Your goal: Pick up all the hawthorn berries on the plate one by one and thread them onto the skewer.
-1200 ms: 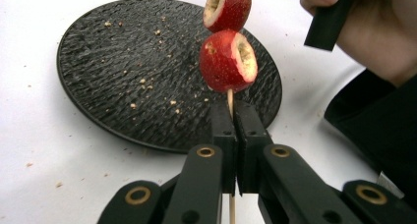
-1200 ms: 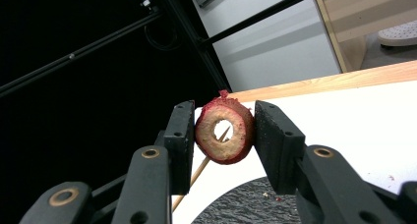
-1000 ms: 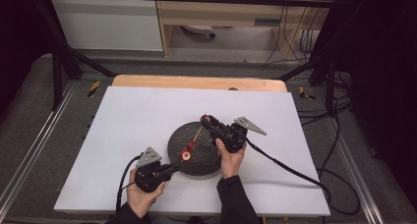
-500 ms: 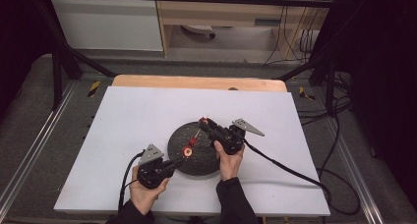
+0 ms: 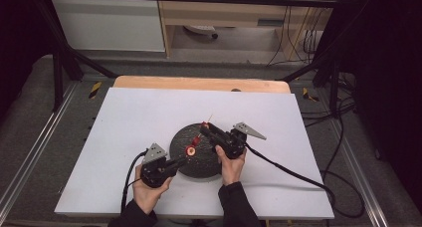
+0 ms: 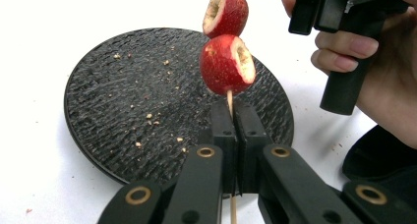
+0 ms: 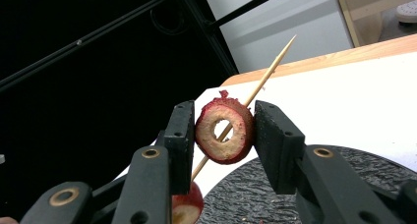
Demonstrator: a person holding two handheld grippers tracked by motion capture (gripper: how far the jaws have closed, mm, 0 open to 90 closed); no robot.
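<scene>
A thin wooden skewer carries two cored red fruit pieces above a round black plate. My left gripper is shut on the skewer's bare lower end, just below the lower fruit. The upper fruit is a ring with the skewer through its hole. My right gripper is shut on this ring, one pad on each side. In the high view the left gripper is at the plate's near left edge. The right gripper is over its far side, and the skewer's tip points away.
Crumbs lie scattered on the plate. It rests on a white sheet covering the table, with a wooden strip along the far edge. The right gripper's cable trails off to the right. Dark frame legs and cables stand beyond the table.
The left gripper has shifted slightly toward the plate with the skewer's lower end. The right gripper has kept its place on the upper fruit.
</scene>
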